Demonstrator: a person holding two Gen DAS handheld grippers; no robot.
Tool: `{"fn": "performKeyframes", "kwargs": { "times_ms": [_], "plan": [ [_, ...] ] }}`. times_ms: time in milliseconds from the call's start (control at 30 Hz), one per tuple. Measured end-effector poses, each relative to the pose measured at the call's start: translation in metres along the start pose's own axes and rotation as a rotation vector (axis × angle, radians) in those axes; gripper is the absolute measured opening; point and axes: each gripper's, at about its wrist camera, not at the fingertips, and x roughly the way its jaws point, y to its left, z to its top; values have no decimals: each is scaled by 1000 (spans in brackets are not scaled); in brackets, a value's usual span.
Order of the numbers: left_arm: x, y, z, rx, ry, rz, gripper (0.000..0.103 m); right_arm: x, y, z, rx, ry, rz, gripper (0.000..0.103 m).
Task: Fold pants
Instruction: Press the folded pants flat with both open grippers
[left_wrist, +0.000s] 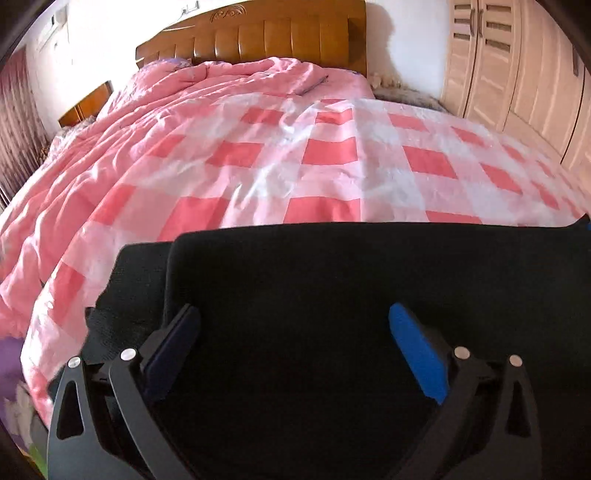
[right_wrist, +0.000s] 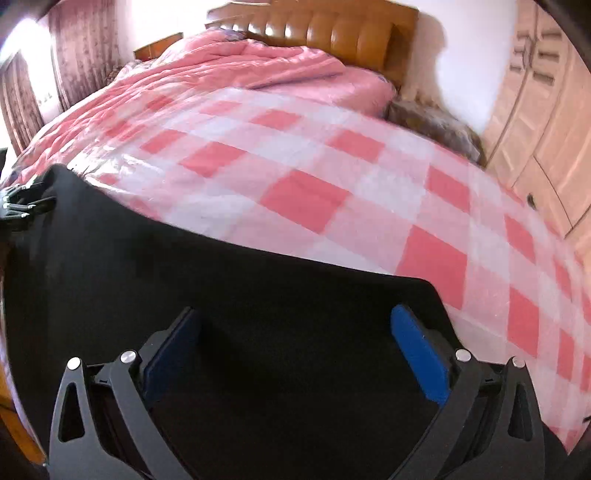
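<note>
Black pants (left_wrist: 314, 277) lie flat across the near part of a bed with a pink-and-white checked cover (left_wrist: 332, 158). In the left wrist view my left gripper (left_wrist: 293, 317) hovers over the pants with its blue pads (left_wrist: 417, 350) spread wide and nothing pinched between them. A folded-over layer of the pants (left_wrist: 136, 280) shows at their left end. In the right wrist view the same black pants (right_wrist: 184, 266) fill the lower left, and my right gripper (right_wrist: 295, 321) stands open above their right end, near the rounded corner of the pants (right_wrist: 428, 291). The left gripper (right_wrist: 22, 201) shows at the far left edge there.
A rumpled pink quilt (left_wrist: 177, 96) lies toward the brown headboard (left_wrist: 280, 37). A pale wardrobe (left_wrist: 517, 66) stands along the right of the bed, and curtains (right_wrist: 77, 48) hang at the left. The checked cover beyond the pants is bare.
</note>
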Motion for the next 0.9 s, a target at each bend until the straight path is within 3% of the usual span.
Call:
{"fn": "performKeyframes", "kwargs": {
  "times_ms": [133,233,333,400,567,667,767,900],
  "plan": [
    [-1,-2,-3,-3,-3,16,102,-10,5,-3,31,-21,-21,98],
    [-2,-2,-3,-2,-5,17,102,-46,4,-21,45,-44,-23,98],
    [0,-3,-1,0,-13,24,102,-85,-14,-53,43,-67,-116,99],
    [-1,-3,-2,-2,-21,25,102,-106,-40,-89,69,-21,-228,99],
    [-1,-5,-3,-2,-34,35,102,-130,-93,-164,151,73,-319,99],
    [-2,-5,-4,-4,-39,39,102,-138,-125,-195,257,-4,-188,99],
    [-3,-7,-5,0,-45,55,102,-138,-119,-193,231,4,-230,99],
    [-4,-7,-5,-2,-49,55,102,-138,-118,-192,240,8,-225,99]
  ]
}}
